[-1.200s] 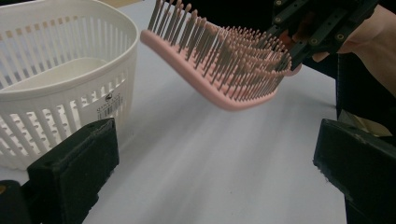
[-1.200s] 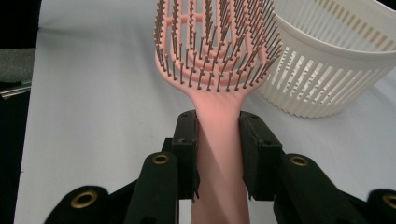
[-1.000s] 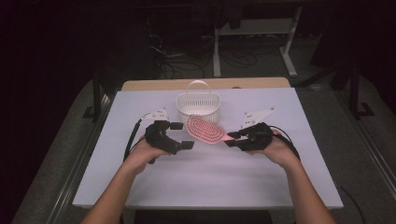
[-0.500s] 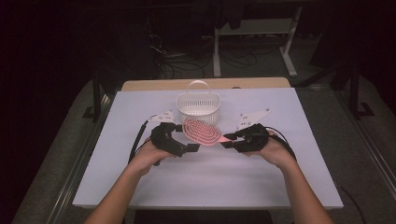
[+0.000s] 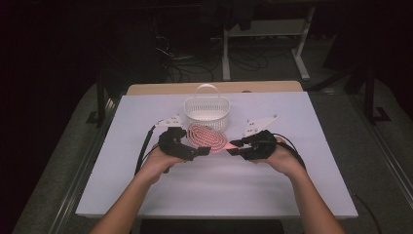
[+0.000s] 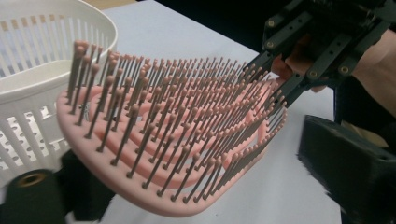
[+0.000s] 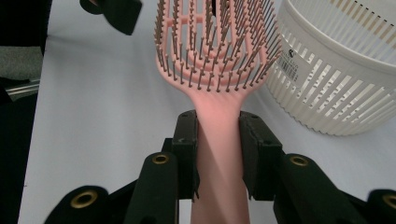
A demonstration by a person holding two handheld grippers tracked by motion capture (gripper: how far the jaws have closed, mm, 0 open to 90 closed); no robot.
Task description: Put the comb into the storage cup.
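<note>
A pale lavender rectangular worktop (image 5: pixel 146 195) carries everything here, and the person's 2 forearms come in from its near edge. Toward the far side stands a white slotted plastic basket with an arched handle (image 5: pixel 207 113). Just in front of it, held above the worktop, is a pink plastic paddle hairbrush with rows of thin bristles (image 5: pixel 207 137); its head is just beside the basket wall, bristles facing up, and its handle runs toward the right.

The black right gripper (image 5: pixel 234 145) has its jaws closed on that handle; in the right gripper view the 2 pads press on either side of the pink stem (image 7: pixel 218 154) just below the head.

The black left gripper (image 5: pixel 200 152) sits at the opposite end of the brush. Its jaws have just been closing, and the head of the brush (image 6: pixel 177 140) lies between them. In the left gripper view the pads stand clear of the pink rim, so they do not yet press on it.
</note>
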